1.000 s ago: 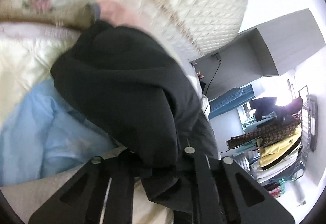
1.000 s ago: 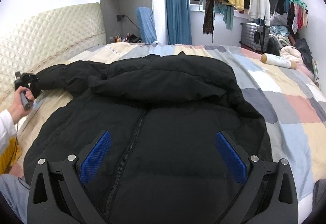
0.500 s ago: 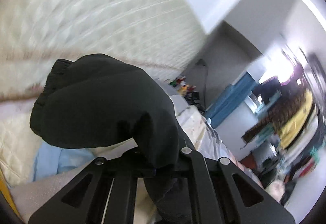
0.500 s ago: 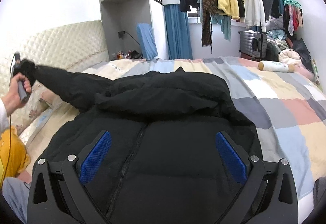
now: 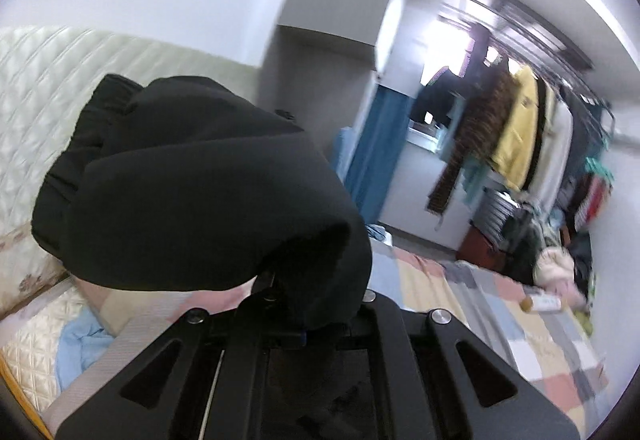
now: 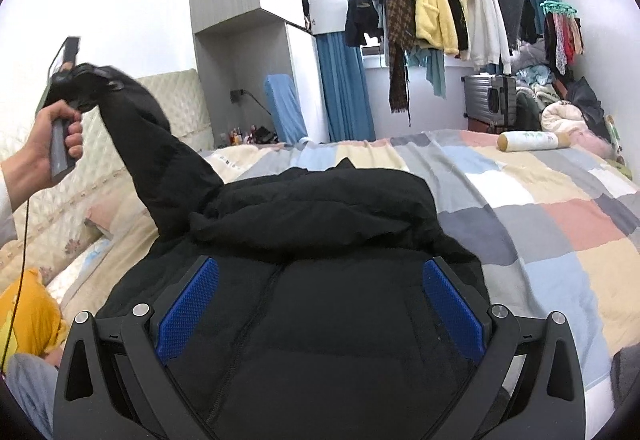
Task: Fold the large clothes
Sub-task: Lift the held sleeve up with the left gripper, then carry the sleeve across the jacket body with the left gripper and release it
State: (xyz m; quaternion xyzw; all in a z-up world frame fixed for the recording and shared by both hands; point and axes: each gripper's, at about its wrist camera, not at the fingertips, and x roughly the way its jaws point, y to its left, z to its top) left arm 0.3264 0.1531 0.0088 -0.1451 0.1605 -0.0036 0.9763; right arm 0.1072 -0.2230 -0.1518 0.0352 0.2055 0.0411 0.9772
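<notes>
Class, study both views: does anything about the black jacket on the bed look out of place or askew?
Yes. One sleeve of the black jacket is lifted off the bed, clamped in the left gripper, while the body lies flat. The right gripper is open.

No lettering can be read anywhere. The bottle [image 6: 527,141] on the bed [image 6: 560,224], at two o'clock, carries green marks too small to read.

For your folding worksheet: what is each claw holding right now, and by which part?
The left claw grips the black jacket by its sleeve end. The right claw is open, holding nothing.
</notes>
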